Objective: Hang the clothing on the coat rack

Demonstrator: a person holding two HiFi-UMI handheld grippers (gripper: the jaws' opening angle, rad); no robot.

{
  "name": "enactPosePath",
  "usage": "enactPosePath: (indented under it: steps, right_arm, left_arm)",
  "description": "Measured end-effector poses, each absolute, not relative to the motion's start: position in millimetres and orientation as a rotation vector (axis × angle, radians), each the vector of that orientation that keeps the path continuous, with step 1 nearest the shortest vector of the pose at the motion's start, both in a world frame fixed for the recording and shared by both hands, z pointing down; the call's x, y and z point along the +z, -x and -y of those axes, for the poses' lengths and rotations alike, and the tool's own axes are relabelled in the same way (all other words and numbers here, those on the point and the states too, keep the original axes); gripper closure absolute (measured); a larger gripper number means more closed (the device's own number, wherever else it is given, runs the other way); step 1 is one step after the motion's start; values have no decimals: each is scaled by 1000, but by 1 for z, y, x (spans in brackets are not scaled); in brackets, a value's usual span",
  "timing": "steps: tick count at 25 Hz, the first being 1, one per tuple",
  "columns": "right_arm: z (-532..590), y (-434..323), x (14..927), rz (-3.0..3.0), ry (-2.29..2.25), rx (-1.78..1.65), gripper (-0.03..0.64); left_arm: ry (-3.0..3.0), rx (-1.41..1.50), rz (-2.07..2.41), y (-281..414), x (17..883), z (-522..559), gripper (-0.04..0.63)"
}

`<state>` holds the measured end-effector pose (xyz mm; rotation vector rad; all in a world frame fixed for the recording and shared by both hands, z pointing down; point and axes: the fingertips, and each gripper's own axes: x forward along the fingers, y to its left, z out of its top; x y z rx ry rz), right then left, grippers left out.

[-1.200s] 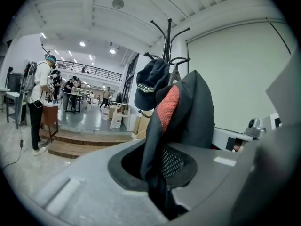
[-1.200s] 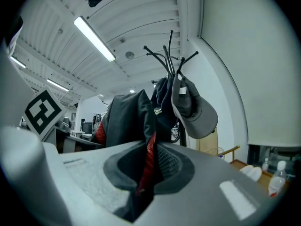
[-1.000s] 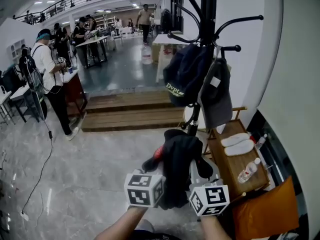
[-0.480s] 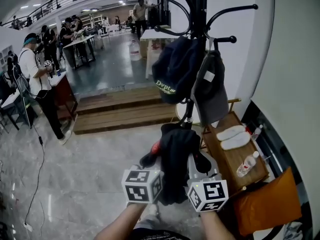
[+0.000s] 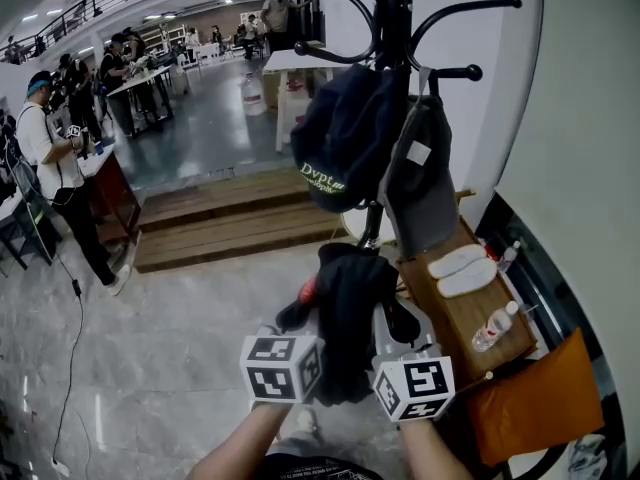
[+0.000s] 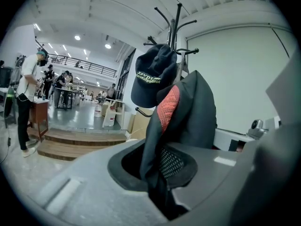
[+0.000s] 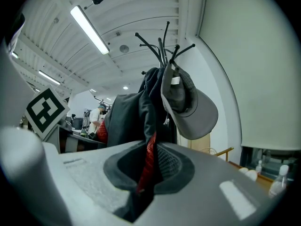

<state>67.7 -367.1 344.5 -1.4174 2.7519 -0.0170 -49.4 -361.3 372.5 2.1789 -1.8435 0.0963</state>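
Over glossy floor (image 5: 170,368) | wooden steps (image 5: 230,230) beyond | left claw (image 6: 159,197), right claw (image 7: 140,194) clamp garment (image 5: 350,313)

We look forward and steeply down from head height at the coat rack (image 5: 398,18) close ahead. Our two gripper views sit low, pressed against the black garment (image 6: 193,112), facing that rack from left and right. All three views share both.

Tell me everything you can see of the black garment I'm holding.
The black fabric garment with red mesh lining stands bunched between the left gripper and right gripper, both jaws shut on its folds. It sits before the black metal coat rack, below a navy cap and a grey cap, on no hook.
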Motion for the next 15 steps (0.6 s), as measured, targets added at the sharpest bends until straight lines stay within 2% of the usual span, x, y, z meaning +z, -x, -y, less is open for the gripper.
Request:
enactPosePath:
  steps: [15]
  right_arm:
    - [410, -59, 356, -2730, 1498, -37, 581]
  left_arm:
    - [-2216, 135, 1775, 60, 384, 412, 563]
